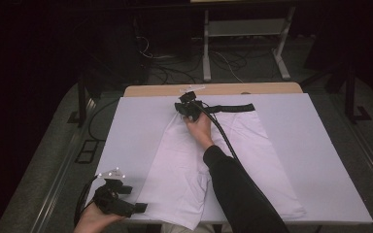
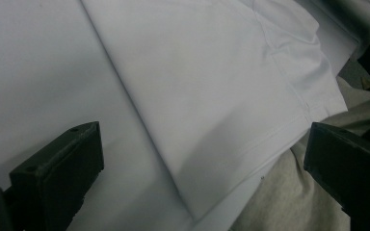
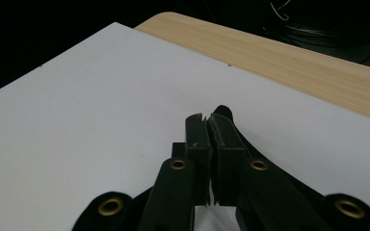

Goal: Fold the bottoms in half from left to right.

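Note:
A white garment (image 1: 209,160) lies spread flat on the white board (image 1: 315,145), with a black band (image 1: 233,108) along its far edge. My right gripper (image 1: 188,108) sits at the left end of that band; its jaws (image 3: 207,120) are pressed together, with a dark strip (image 3: 224,110) of the band peeking out at the tips. My left gripper (image 1: 138,208) is at the board's near left corner, open wide (image 2: 202,139) over the garment's near hem (image 2: 250,144), touching nothing.
The wooden tabletop (image 1: 213,90) shows as a strip beyond the board's far edge (image 3: 289,57). Grey cloth on the person's lap (image 2: 279,202) lies just past the near edge. Cables and a metal stand (image 1: 243,29) are on the floor behind the table.

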Motion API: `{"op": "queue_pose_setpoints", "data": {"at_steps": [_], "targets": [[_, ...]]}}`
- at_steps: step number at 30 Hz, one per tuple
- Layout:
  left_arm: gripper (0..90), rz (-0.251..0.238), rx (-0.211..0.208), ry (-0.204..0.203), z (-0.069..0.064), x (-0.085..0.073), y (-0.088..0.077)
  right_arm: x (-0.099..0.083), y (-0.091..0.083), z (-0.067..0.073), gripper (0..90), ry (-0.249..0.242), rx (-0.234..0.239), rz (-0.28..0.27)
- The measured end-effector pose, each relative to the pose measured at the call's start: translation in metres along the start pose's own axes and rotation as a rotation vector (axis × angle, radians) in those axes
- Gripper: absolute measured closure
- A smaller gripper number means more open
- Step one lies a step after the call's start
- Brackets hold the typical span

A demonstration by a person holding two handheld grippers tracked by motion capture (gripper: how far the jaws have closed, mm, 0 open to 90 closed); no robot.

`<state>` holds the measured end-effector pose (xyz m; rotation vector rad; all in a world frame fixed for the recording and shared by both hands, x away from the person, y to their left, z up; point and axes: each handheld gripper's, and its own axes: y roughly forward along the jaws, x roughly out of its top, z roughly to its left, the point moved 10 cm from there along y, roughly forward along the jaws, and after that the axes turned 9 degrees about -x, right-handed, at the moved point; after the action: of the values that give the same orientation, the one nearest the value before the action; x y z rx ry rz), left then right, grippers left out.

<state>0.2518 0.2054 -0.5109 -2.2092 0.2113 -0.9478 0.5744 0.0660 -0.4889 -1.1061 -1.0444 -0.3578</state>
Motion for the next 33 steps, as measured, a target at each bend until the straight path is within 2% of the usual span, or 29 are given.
{"op": "queue_pose_setpoints", "data": {"at_steps": [4,12,15,19,22,24,27,28,33], "targets": [[0.0,0.021,-0.01,-0.012,0.0,-0.005,0.002,0.0,0.0,0.0,85.9,0.003,-0.001,0.001],[15.8,0.01,-0.054,-0.029,-0.002,-0.009,-0.001,0.001,-0.001,-0.001,85.9,-0.001,-0.003,-0.003],[29.0,0.017,-0.068,-0.037,0.0,-0.01,-0.004,0.001,-0.001,-0.002,85.9,0.003,-0.001,-0.002],[48.7,0.009,-0.063,-0.053,0.005,-0.012,-0.006,0.001,-0.002,-0.003,85.9,-0.001,-0.002,-0.005],[62.6,0.011,-0.04,-0.043,0.009,-0.014,-0.008,0.001,-0.002,-0.003,85.9,-0.002,-0.002,-0.004],[67.1,0.002,-0.054,-0.064,0.01,-0.015,-0.007,0.001,-0.003,-0.003,85.9,-0.003,-0.001,-0.004],[71.9,0.0,-0.056,-0.07,0.011,-0.015,-0.007,0.002,-0.003,-0.003,85.9,-0.006,-0.001,-0.007],[75.0,0.011,-0.075,-0.076,0.01,-0.016,-0.006,0.002,-0.004,-0.003,85.9,-0.01,0.0,-0.01],[85.9,0.023,-0.101,-0.074,0.009,-0.017,-0.002,0.002,-0.005,-0.004,85.9,-0.006,0.0,-0.012]]}}
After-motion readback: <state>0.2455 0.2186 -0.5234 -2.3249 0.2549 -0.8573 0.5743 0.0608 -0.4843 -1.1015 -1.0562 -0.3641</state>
